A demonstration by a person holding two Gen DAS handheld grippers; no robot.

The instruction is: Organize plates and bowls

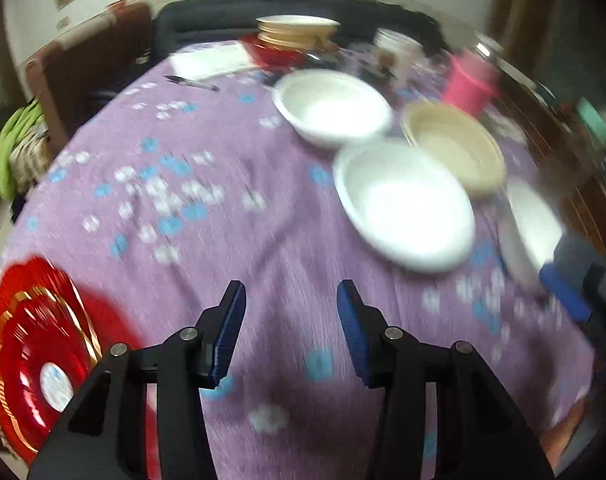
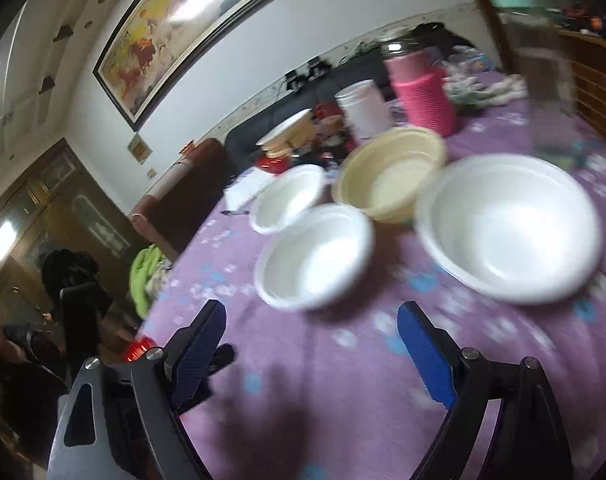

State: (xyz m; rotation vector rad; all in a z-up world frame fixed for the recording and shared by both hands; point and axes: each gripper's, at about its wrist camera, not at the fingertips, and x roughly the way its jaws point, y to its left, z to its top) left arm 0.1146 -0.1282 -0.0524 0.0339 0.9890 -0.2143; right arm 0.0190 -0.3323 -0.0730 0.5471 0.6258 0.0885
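Note:
Both views are motion-blurred. My left gripper [image 1: 291, 300] is open and empty above the purple cloth. Ahead to the right lie a white bowl [image 1: 407, 208], another white bowl [image 1: 335, 106] behind it and a cream bowl [image 1: 455, 148]. A red plate [image 1: 35, 348] lies at the lower left. My right gripper [image 2: 311, 320] is open and empty, also seen at the right edge of the left view [image 1: 571, 292]. Before it lie a white bowl [image 2: 315, 256], a larger white bowl [image 2: 511, 228], a small white bowl [image 2: 287, 198] and the cream bowl [image 2: 391, 172].
At the table's far side stand a stack of plates [image 1: 295, 32] on a red dish, a white cup [image 1: 395, 54], a pink container [image 1: 469, 84], a paper pad [image 1: 211, 60] and a pen [image 1: 191, 82]. Chairs [image 1: 87, 64] stand at the far left edge.

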